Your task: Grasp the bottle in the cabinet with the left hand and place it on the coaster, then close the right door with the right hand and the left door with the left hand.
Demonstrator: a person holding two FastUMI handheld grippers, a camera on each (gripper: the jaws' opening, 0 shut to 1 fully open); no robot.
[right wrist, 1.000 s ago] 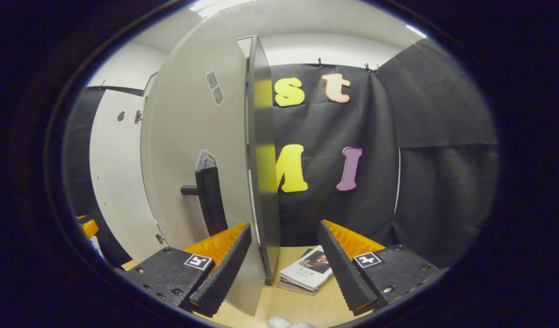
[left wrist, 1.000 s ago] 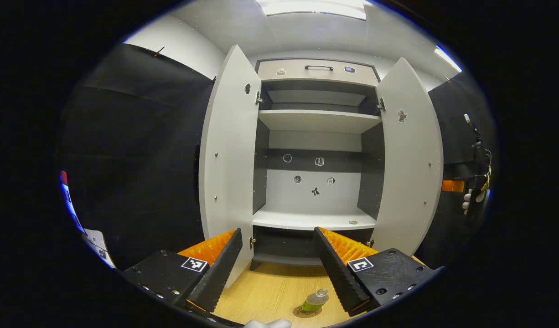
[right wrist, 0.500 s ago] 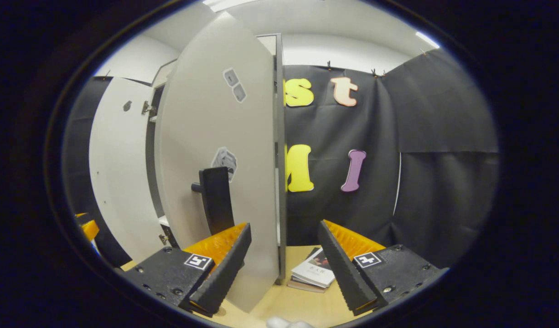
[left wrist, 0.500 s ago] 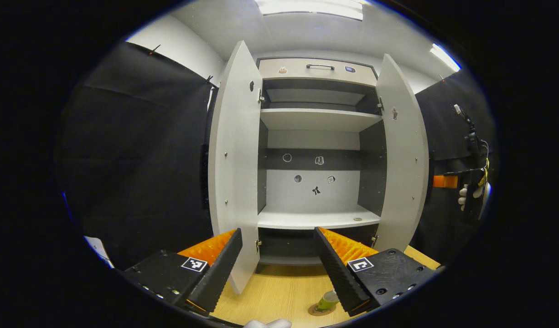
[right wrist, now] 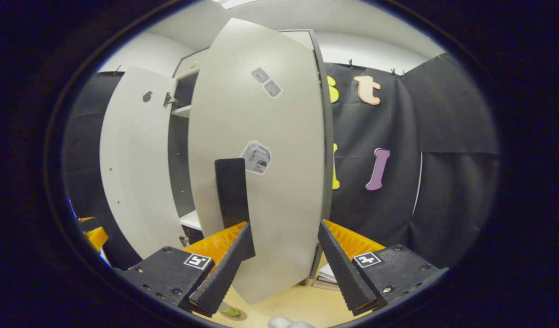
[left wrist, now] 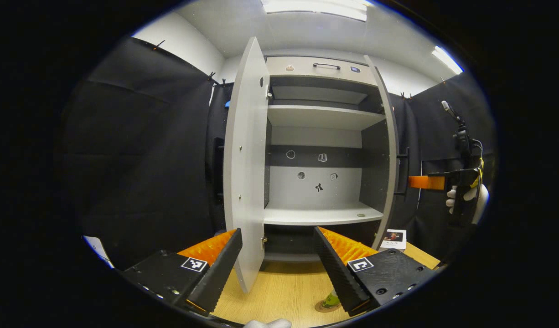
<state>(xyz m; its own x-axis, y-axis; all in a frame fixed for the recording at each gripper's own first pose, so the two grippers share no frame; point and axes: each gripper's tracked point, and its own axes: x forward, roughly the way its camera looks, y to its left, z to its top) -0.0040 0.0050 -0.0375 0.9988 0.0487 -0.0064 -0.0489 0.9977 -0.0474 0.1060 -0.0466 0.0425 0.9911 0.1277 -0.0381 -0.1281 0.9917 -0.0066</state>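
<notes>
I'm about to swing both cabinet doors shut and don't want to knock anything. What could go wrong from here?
1. The bottle on its coaster stands on the table just in front of the cabinet, so the left door might clip it while swinging shut.
2. The right gripper is open at the right door, beside its handle; a push there may slip off.

Bottle [left wrist: 330, 299] on coaster [left wrist: 326, 306]: mostly hidden behind a finger of the left gripper [left wrist: 279, 266]. Stickers [left wrist: 319, 173] on cabinet back too small to identify.
</notes>
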